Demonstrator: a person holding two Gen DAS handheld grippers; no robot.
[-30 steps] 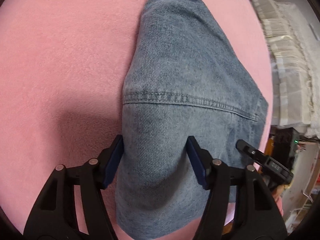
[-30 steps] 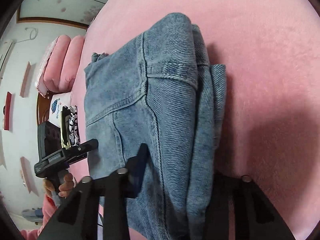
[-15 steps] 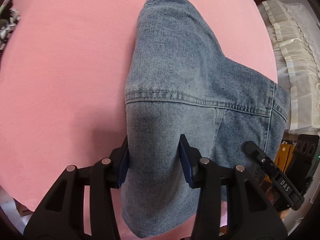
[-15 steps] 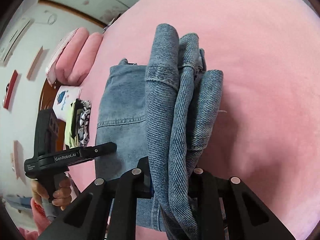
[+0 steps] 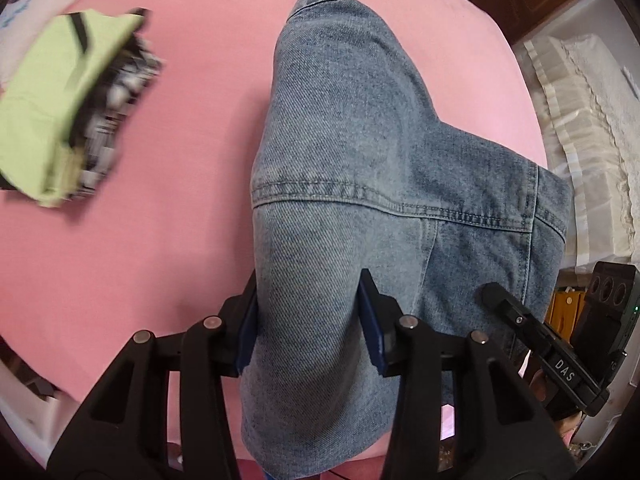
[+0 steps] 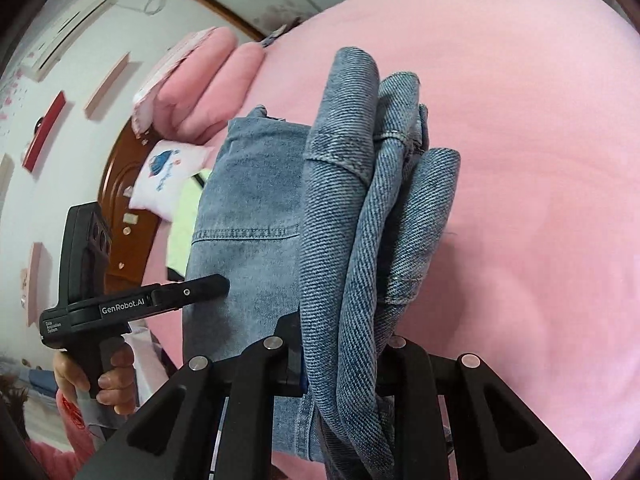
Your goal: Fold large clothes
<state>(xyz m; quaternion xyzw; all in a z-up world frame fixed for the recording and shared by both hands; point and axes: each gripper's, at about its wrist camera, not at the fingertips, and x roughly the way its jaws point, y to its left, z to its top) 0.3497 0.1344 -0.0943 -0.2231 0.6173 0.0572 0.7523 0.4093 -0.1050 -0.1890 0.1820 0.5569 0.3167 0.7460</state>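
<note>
Left tool (image 5: 308, 320) | clamped on jeans (image 5: 360, 160) | right tool (image 6: 344, 360) pinching folds

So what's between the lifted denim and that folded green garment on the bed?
Only bare pink bedding lies between the denim garment and the folded green garment; the left wrist view shows it.

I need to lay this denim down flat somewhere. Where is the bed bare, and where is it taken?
Bare pink bedspread lies to the right of the folded denim, and a strip between the denim and the green folded clothes. The headboard end is crowded: the pink pillows, the white cushion and that pile.
</note>
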